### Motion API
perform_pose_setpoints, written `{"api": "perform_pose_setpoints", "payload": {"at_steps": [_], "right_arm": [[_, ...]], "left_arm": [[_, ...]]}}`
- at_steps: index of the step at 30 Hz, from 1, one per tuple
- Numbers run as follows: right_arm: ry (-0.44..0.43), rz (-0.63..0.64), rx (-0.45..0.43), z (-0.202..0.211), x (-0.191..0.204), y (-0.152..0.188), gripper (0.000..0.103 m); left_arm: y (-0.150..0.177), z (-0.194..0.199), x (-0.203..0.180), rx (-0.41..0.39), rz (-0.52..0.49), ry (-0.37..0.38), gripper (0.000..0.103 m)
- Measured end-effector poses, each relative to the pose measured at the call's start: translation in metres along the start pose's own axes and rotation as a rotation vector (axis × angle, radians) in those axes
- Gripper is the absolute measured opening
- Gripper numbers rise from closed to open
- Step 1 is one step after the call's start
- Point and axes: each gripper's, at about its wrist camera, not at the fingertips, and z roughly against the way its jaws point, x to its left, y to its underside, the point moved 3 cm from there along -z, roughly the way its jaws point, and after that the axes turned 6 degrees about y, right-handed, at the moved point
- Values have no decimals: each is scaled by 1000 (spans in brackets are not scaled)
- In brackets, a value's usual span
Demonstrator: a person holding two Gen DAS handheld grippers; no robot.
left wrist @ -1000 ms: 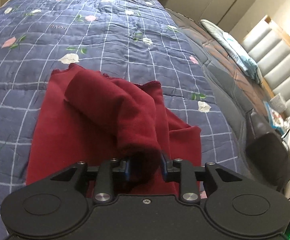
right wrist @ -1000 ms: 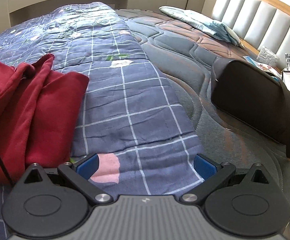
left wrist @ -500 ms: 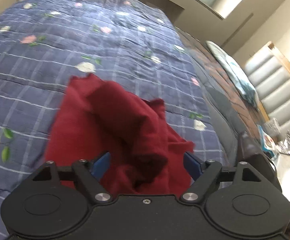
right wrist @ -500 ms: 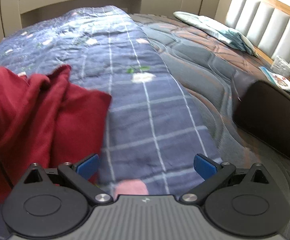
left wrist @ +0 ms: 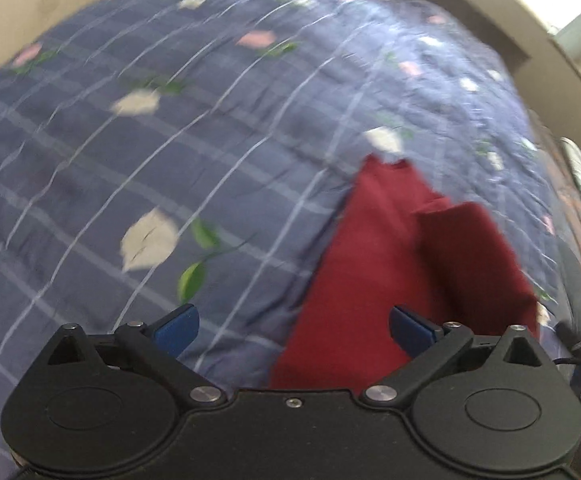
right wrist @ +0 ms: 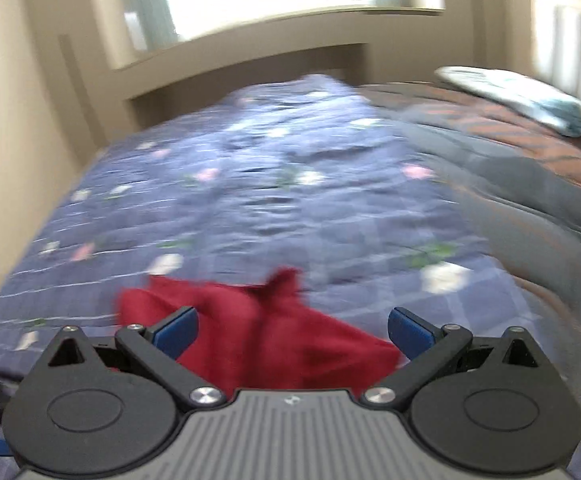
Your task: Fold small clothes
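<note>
A dark red garment lies partly folded on the blue checked floral quilt, with one flap laid over its right side. My left gripper is open and empty, above the garment's near left edge. In the right wrist view the red garment lies crumpled just beyond my right gripper, which is open and empty. Both views are motion-blurred.
The quilt covers the left part of the bed. A grey-brown quilted mattress lies bare on the right with a light blue pillow on it. A wall and a window ledge stand beyond the bed.
My left gripper let go of the red garment, opened wide and swung left. My right gripper turned left, so the garment now sits between its fingers in view.
</note>
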Motion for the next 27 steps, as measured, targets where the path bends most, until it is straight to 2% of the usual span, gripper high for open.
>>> {"api": "perform_pose_setpoints", "payload": {"at_steps": [4, 10, 13, 15, 18, 20, 23, 27], "right_arm": [[-101, 75, 24, -10, 24, -2, 103], [-231, 151, 20, -8, 47, -8, 103], [-279, 226, 91, -13, 61, -4, 103], [-236, 270, 116, -16, 65, 2, 103], [-77, 295, 126, -18, 62, 11, 103], [10, 259, 155, -19, 49, 17, 103], [48, 162, 198, -10, 26, 28, 103], [78, 172, 249, 9, 7, 45, 103]], "left_arm": [[7, -8, 15, 31, 49, -20, 102], [12, -11, 22, 57, 53, -35, 102], [13, -13, 21, 61, 48, -43, 102], [13, -15, 20, 64, 47, -41, 102], [13, -18, 17, 73, 37, -37, 102], [12, -19, 14, 76, 26, -38, 102], [10, -20, 13, 76, 19, -38, 102], [7, -21, 13, 73, 22, -39, 102]]}}
